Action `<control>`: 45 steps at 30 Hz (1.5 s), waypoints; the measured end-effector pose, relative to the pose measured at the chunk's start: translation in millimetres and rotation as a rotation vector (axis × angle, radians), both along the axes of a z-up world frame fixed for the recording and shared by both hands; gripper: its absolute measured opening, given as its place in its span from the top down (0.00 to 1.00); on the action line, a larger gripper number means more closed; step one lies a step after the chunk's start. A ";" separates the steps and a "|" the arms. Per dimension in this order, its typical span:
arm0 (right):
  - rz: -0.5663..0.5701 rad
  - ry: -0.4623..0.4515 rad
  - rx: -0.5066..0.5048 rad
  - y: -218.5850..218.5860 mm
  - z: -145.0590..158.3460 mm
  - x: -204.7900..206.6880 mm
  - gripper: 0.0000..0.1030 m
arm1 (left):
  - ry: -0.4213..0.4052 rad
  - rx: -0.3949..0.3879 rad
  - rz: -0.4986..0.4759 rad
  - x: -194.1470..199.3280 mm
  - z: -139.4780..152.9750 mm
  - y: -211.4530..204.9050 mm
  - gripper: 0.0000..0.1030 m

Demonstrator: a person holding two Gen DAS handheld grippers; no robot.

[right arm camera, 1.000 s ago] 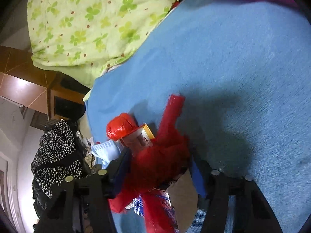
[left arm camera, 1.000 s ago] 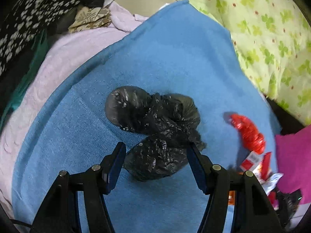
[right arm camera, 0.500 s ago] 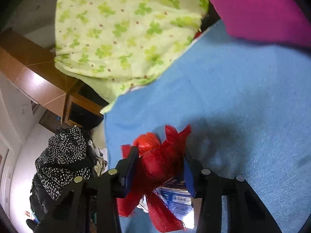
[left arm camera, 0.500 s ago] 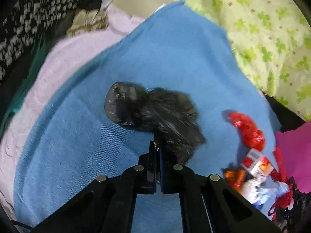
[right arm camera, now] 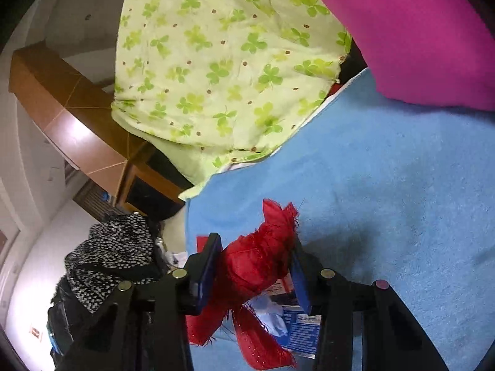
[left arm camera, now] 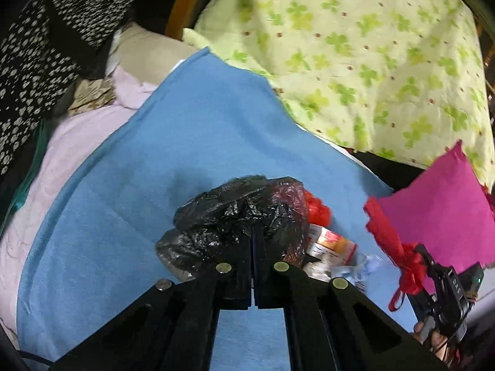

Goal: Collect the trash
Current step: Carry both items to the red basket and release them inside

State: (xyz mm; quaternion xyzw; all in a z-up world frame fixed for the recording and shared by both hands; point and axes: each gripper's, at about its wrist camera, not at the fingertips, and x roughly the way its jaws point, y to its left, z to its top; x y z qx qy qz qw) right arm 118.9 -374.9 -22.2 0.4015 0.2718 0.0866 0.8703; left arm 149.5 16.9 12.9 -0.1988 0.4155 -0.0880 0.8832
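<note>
My left gripper (left arm camera: 253, 241) is shut on a crumpled black plastic bag (left arm camera: 238, 216) and holds it above the blue cloth (left arm camera: 191, 142). Behind the bag lie a red crumpled wrapper (left arm camera: 317, 210), a red-and-orange packet (left arm camera: 331, 244) and bits of white paper (left arm camera: 365, 261). My right gripper (right arm camera: 253, 262) is shut on a frayed red ribbon cloth (right arm camera: 256, 262), lifted off the blue cloth (right arm camera: 386, 185); it also shows in the left wrist view (left arm camera: 399, 247) at the right. A blue printed packet (right arm camera: 301, 324) lies beneath it.
A green clover-print quilt (left arm camera: 355, 61) lies behind the blue cloth. A magenta cloth (left arm camera: 439, 213) is at the right. A pale pink sheet (left arm camera: 62, 154) and a black-and-white patterned garment (left arm camera: 37, 55) lie at the left. A wooden bed frame (right arm camera: 71, 123) is in the right wrist view.
My left gripper closed on the black bag and carried it right, toward the trash pile. My right gripper closed on the red ribbon cloth and lifted it.
</note>
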 end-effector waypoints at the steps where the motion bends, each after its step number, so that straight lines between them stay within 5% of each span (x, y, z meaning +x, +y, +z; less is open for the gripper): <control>1: -0.005 -0.001 -0.013 1.4 2.0 -0.2 0.55 | 0.003 0.001 -0.006 1.2 -0.7 -3.1 0.99; 10: -0.044 -0.074 -0.007 -2.2 19.1 -13.0 0.55 | -0.017 0.016 -0.052 -7.3 4.6 -20.2 0.99; 17: -0.029 -0.135 -0.070 16.5 65.6 -49.4 0.55 | -0.043 0.030 -0.048 -31.4 20.9 -25.5 0.99; 31: -0.101 -0.217 -0.234 2.3 169.4 -265.2 0.55 | -0.169 -0.098 -0.293 -192.2 120.5 -64.6 0.99; 45: -0.364 -0.212 -0.269 -66.8 200.4 -439.5 0.55 | -0.207 -0.162 -0.631 -293.6 172.2 -164.1 0.99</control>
